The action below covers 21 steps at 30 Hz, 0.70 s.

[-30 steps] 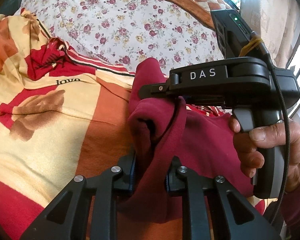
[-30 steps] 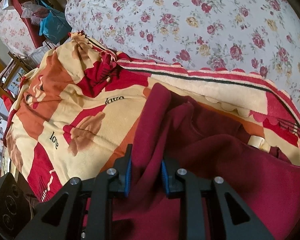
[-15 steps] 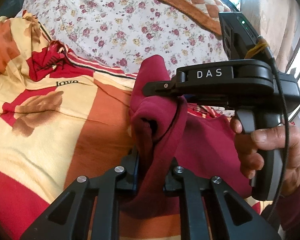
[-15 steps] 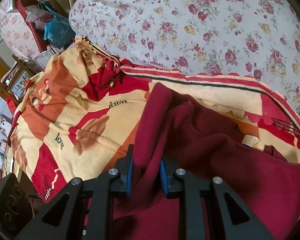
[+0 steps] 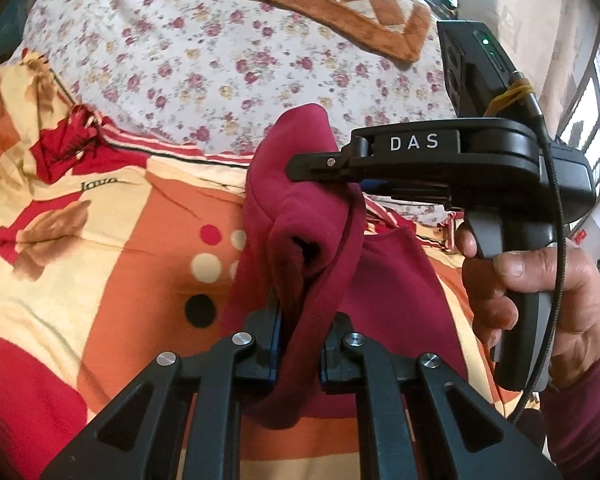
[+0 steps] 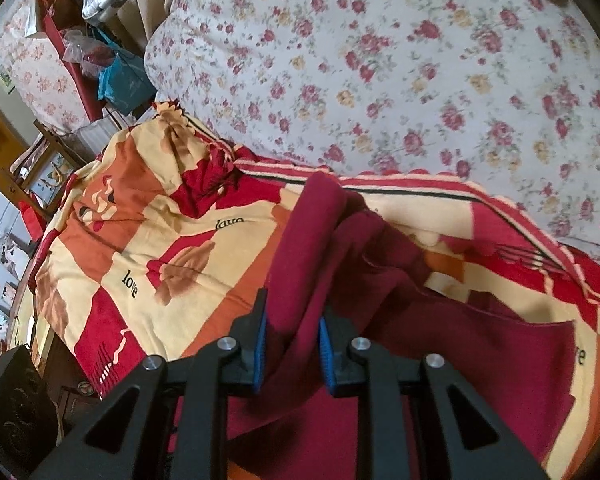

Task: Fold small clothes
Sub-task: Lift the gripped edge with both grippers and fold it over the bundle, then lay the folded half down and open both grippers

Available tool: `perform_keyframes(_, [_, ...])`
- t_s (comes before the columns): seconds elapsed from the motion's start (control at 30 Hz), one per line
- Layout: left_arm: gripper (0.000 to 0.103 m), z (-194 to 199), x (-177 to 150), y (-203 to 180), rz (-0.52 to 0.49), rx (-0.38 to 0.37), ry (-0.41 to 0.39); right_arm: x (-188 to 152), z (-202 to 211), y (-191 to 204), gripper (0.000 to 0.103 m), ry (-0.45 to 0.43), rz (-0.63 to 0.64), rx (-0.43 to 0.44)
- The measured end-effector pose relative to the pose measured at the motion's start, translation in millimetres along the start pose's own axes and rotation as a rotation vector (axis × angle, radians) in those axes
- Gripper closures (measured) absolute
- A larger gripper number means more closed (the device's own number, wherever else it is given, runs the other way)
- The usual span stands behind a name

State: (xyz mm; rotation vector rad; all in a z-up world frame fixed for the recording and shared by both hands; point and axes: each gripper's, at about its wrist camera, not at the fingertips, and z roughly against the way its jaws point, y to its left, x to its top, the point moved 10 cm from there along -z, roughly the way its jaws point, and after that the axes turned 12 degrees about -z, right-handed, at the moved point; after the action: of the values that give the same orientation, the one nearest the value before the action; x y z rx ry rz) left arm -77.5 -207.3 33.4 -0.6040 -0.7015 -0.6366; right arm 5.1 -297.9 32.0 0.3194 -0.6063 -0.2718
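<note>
A dark red garment (image 5: 312, 216) lies bunched on a patterned orange, cream and red blanket (image 5: 100, 248). My left gripper (image 5: 298, 344) is shut on a fold of it and holds it lifted. My right gripper (image 6: 292, 344) is shut on another fold of the same garment (image 6: 440, 320), whose body spreads over the blanket (image 6: 140, 264) to the right. In the left wrist view the right gripper's fingers (image 5: 320, 166) pinch the cloth just above and beyond my left gripper, with a hand (image 5: 540, 288) on its handle.
A floral quilt (image 6: 400, 72) rises behind the blanket. An orange checked cushion (image 5: 340, 0) lies on it at the back. Beyond the bed's left edge stand a blue bag (image 6: 124, 80), plastic bags and furniture. A window (image 5: 592, 120) is at the right.
Both grippers have lifted the garment and drawn it nearer across the blanket; more of the quilt and cushion shows. Both stay shut on the cloth.
</note>
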Motion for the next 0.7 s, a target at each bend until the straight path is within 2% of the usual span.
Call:
perform_keyframes(0.4, [0.103,-6.3,9.2,-52.9,-0.05,-0.041,0.024,-2.0,43.5,-33.7,0.081,-0.036,-0.013,-0.019])
perform_keyframes(0.7, [0.103,-18.1,10.3,-93.2,-0.097,-0.078,0.05,-8.3,72.8,-75.7,0.081,-0.06,-0.056,-0.045])
